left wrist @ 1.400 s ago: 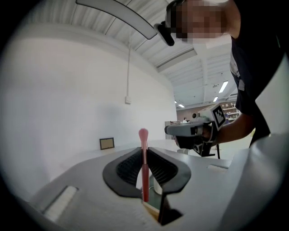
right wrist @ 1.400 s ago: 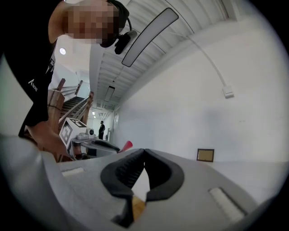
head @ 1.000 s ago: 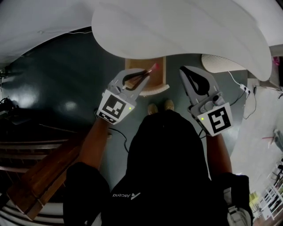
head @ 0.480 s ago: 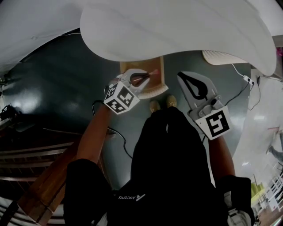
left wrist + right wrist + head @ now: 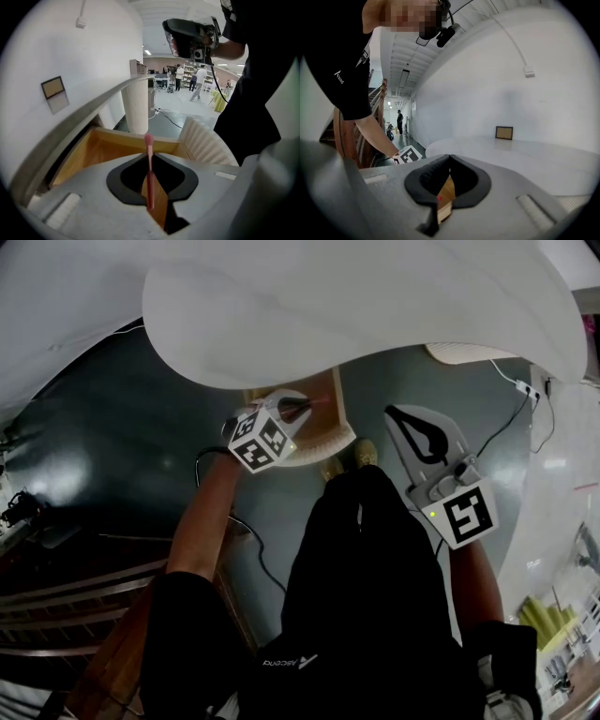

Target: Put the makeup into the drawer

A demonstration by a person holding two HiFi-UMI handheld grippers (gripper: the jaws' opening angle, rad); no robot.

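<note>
The black short-sleeved shirt (image 5: 366,596) bears small white lettering (image 5: 281,662). Beside the shirt, the left gripper (image 5: 302,409) and right gripper (image 5: 396,414) are grey shells with black-lined jaws, each carrying a black-and-white marker cube (image 5: 262,442).

The left gripper (image 5: 300,409), clamped on the pink makeup brush (image 5: 149,174), has sunk farther towards the open wooden drawer (image 5: 341,420), and its marker cube has rolled. The right gripper (image 5: 403,415) has dropped slightly.
</note>
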